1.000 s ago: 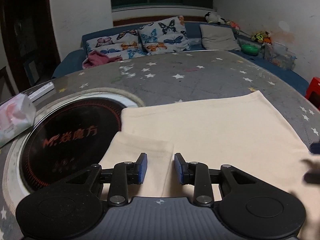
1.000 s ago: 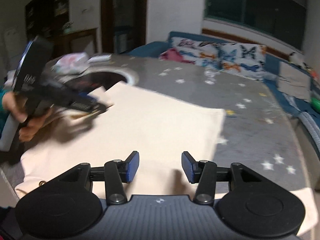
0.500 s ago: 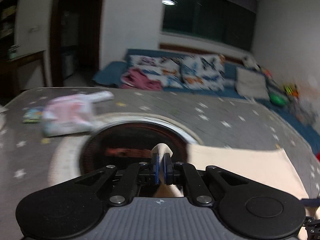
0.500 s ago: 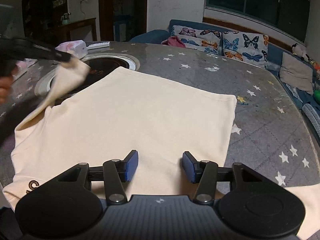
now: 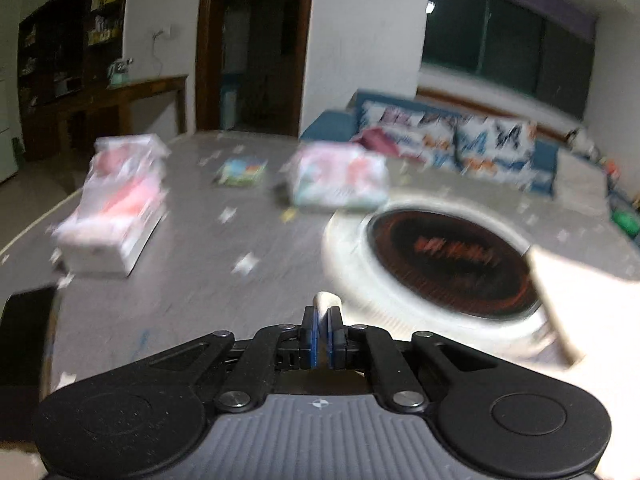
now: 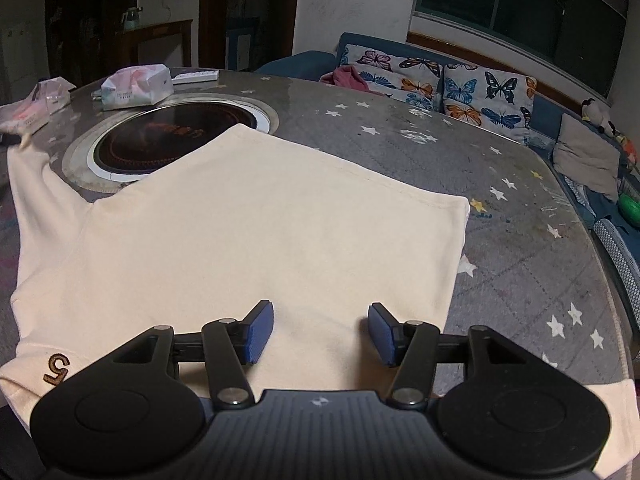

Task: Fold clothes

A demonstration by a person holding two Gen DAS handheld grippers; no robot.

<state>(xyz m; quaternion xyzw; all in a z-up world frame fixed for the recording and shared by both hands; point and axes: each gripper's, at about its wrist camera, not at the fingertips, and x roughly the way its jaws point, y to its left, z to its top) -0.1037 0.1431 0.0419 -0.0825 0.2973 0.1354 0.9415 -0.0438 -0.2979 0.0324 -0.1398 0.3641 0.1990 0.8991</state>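
Matt cream cloth shirt (image 6: 256, 232); glossy cooktop (image 6: 160, 140).

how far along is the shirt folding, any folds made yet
Done: the cream t-shirt lies spread flat on the star-patterned table, part of it over the round cooktop. No fold shows yet. In hand: the left gripper is shut on a bit of sleeve fabric, pulled out toward the left. The right gripper hovers open over the shirt's near edge. Left: every fold.
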